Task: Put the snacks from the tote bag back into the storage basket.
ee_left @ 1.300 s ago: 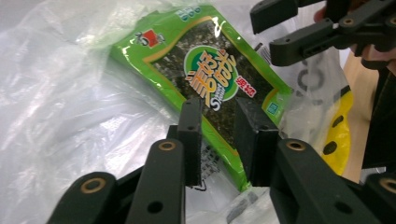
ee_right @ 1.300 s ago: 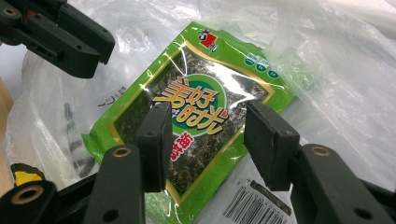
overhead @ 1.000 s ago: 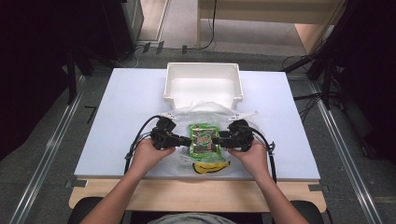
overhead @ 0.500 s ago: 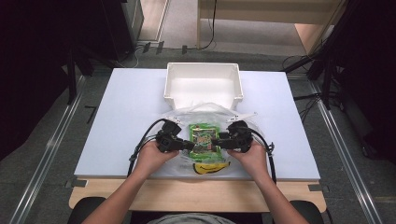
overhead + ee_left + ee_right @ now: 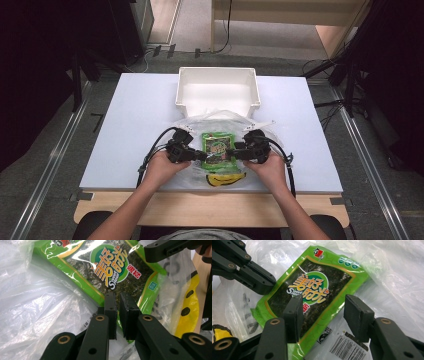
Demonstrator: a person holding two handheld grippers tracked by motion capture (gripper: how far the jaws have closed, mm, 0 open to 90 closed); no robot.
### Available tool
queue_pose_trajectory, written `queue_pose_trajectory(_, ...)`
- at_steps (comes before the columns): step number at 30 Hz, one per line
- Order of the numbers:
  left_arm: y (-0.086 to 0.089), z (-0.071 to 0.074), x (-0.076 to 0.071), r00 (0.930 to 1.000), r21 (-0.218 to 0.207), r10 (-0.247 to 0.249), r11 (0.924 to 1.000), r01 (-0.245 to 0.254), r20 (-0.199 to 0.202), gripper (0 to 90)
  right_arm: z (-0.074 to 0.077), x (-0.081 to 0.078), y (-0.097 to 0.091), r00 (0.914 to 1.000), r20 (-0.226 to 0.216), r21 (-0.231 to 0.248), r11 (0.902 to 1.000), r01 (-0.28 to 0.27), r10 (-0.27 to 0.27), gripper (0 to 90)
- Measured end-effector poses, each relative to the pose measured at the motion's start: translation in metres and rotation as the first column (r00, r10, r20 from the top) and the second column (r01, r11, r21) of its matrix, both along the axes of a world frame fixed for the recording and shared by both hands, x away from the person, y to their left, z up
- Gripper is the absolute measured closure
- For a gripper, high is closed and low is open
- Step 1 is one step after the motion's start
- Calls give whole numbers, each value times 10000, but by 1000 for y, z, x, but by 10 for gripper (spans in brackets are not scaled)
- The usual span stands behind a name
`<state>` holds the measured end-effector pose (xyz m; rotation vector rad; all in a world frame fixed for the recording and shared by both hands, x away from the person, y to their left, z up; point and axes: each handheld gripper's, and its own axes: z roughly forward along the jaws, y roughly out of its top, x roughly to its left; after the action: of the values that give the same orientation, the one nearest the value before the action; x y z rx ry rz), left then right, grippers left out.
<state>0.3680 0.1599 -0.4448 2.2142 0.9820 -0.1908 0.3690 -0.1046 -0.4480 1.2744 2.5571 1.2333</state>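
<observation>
A: where's the seaweed packet [image 5: 218, 149] at?

B: inside the clear plastic bag [image 5: 220, 120] near the table's [image 5: 125, 130] front edge. left gripper [image 5: 117, 296] has just pinched nearly shut on the bag film, right gripper [image 5: 322, 307] jaws wide, straddling the packet's edge.

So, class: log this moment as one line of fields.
left tongs: nearly shut, just closing at clear bag | right tongs: open over seaweed packet | white bin: behind
</observation>
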Motion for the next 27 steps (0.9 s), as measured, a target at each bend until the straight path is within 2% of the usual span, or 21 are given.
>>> queue_pose_trajectory(14,4,-4,4,9997,26,139,9999,-139,-188,863,4,-2,2,10000,58,148,9999,4,-4,476)
queue_pose_trajectory(27,-1,-9,4,9997,36,82,10000,-81,-245,849,5,3,6,9998,-177,439,9990,67,-60,422)
